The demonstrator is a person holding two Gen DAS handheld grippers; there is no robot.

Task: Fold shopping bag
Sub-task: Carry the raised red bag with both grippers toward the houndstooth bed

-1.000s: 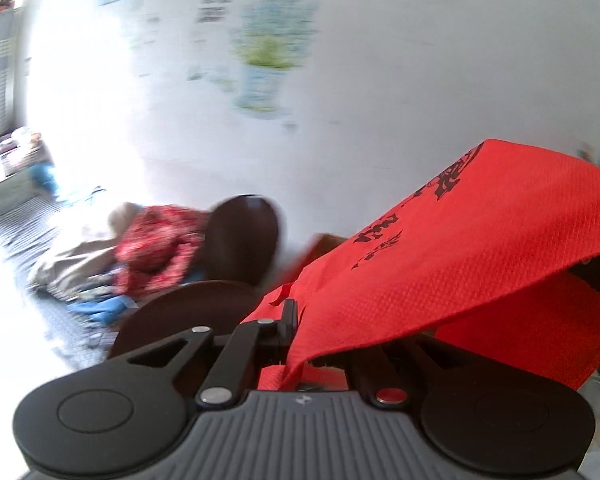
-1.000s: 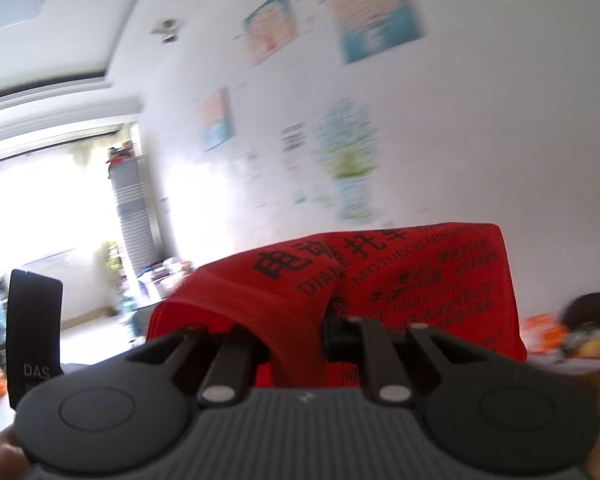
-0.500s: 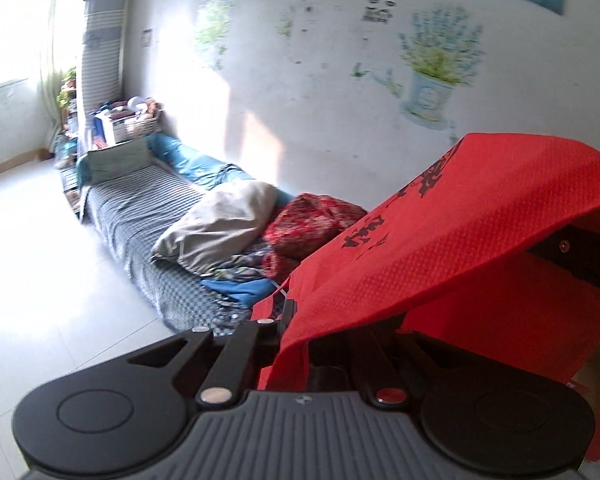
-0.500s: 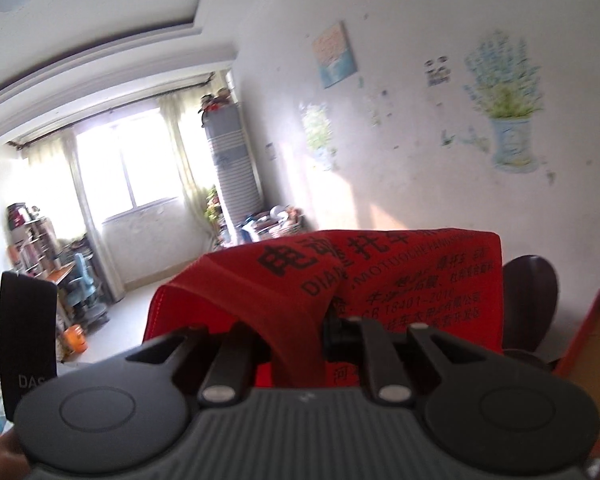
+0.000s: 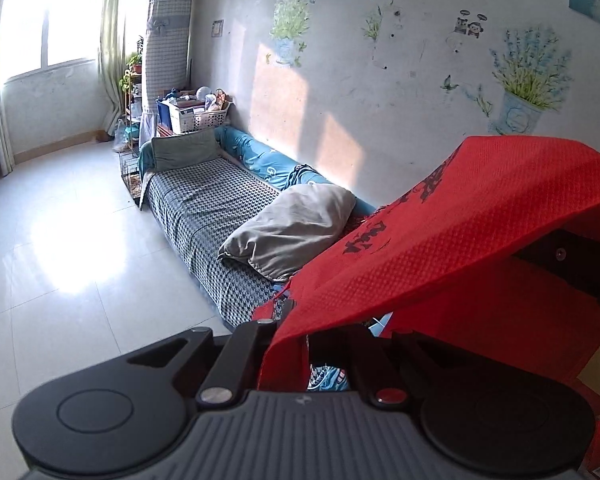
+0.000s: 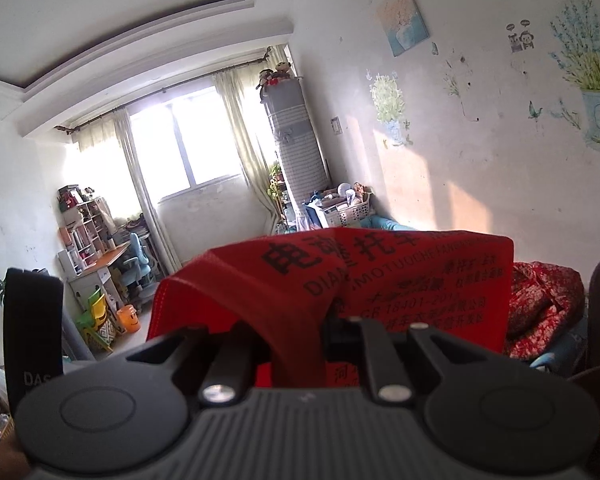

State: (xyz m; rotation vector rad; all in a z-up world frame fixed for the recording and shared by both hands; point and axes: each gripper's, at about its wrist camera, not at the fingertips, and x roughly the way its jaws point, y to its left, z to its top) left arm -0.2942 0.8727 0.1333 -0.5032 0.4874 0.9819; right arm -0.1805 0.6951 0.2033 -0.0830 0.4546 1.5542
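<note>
Holding the red non-woven fabric shopping bag (image 5: 452, 240) aloft, the left gripper (image 5: 300, 320) and right gripper (image 6: 300, 320) each stay clenched on its edge, spreading the fabric, probably for folding.

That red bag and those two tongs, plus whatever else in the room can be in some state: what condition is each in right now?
Red shopping bag: lifted in the air, draped, gripped by both tongs, not yet folded flat.
Left tongs: shut on the bag's edge.
Right tongs: shut on a fold of the bag.
Grey pillow: lying slumped on the daybed.
Curtains: drawn apart, window bright.
</note>
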